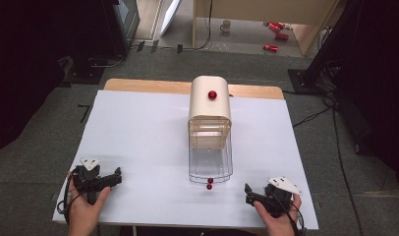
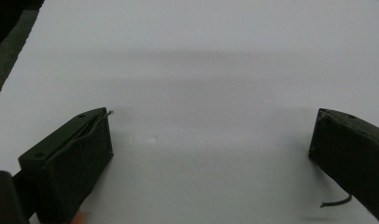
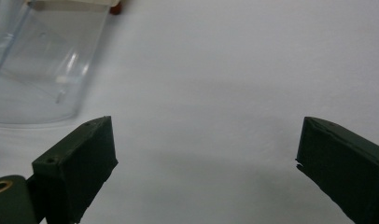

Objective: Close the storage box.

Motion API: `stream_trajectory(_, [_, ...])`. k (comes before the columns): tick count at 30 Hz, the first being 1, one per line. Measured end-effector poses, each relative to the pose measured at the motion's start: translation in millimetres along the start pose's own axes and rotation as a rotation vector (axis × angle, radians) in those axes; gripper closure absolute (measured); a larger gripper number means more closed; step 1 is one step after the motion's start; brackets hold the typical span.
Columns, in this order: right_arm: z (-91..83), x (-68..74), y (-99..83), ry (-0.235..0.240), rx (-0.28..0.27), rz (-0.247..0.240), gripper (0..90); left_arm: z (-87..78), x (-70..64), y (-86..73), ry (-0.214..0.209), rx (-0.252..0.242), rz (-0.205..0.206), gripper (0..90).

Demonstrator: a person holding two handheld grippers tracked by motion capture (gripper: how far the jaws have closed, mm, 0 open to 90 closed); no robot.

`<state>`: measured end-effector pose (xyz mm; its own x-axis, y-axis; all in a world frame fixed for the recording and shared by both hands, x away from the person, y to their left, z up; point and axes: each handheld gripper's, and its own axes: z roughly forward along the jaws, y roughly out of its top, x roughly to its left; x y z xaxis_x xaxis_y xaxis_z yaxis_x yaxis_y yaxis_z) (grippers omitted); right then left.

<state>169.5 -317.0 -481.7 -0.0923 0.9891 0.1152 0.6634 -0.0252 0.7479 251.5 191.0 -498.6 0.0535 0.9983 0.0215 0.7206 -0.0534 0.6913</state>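
Two hands rest on the near edge of a white counter [image 1: 153, 132], each gripping a black two-jaw gripper. The left hand [image 1: 84, 209] lies at the near left corner, its thumb hooked up over the tool's body, and the left gripper [image 1: 118, 176] points to the right and slightly away from the person, its jaws spread wide with nothing between them; in the left gripper view the left gripper [image 2: 211, 140] frames bare white surface. The right hand [image 1: 278, 219] sits at the near right, fingers wrapped around the handle, and the right gripper [image 1: 247, 193] points left and forward toward the middle of the counter, jaws likewise wide apart and holding nothing. Between the two tools, well apart from both, stands a cream bread box [image 1: 210, 105] with a red knob [image 1: 212, 94] on its top; its clear roll door [image 1: 210, 164] extends forward and down onto the counter. A second red knob [image 1: 209, 181] sits at the door's near edge, with what may be its reflection just below. In the right gripper view the right gripper [image 3: 206, 149] looks across open counter, with the clear door [image 3: 36, 70] at upper left, near its left jaw but not touching it. Beyond the counter, red cans [image 1: 276, 34] and a mug [image 1: 226, 25] lie on the floor.
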Motion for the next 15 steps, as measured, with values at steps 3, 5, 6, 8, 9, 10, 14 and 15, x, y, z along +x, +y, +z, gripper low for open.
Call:
stream_trajectory(3, [-1.4, 7.6, 0.9, 0.018, -0.003, -0.004, 4.3, 0.0, -0.1, 0.0, 0.0, 0.0, 0.0, 0.0])
stream_trajectory(5, [-2.3, 12.1, 1.2, 0.024, -0.001, -0.002, 4.3, 0.0, -0.1, 0.0, 0.0, 0.0, 0.0, 0.0])
stream_trajectory(6, [-2.3, 12.1, 1.2, 0.024, -0.001, -0.002, 4.3, 0.0, -0.1, 0.0, 0.0, 0.0, 0.0, 0.0])
stream_trajectory(8, [-2.8, 15.9, 1.0, 0.031, -0.002, -0.008, 4.3, 0.0, -0.1, 0.0, 0.0, 0.0, 0.0, 0.0])
stream_trajectory(9, [-2.6, 20.1, 0.6, 0.039, -0.002, -0.007, 4.3, 0.0, -0.2, 0.0, 0.001, -0.001, -0.001, 0.0])
stream_trajectory(10, [-2.6, 20.1, 0.6, 0.039, -0.002, -0.007, 4.3, 0.0, -0.2, 0.0, 0.0, -0.001, -0.001, 0.0])
stream_trajectory(14, [-1.8, 29.1, 0.6, 0.055, 0.003, -0.019, 4.3, 0.0, -0.2, -0.1, 0.0, -0.001, -0.001, 0.0])
stream_trajectory(15, [-2.3, 33.1, 1.1, 0.062, 0.003, -0.027, 4.3, 0.0, -0.2, 0.0, 0.001, -0.001, 0.0, 0.0])
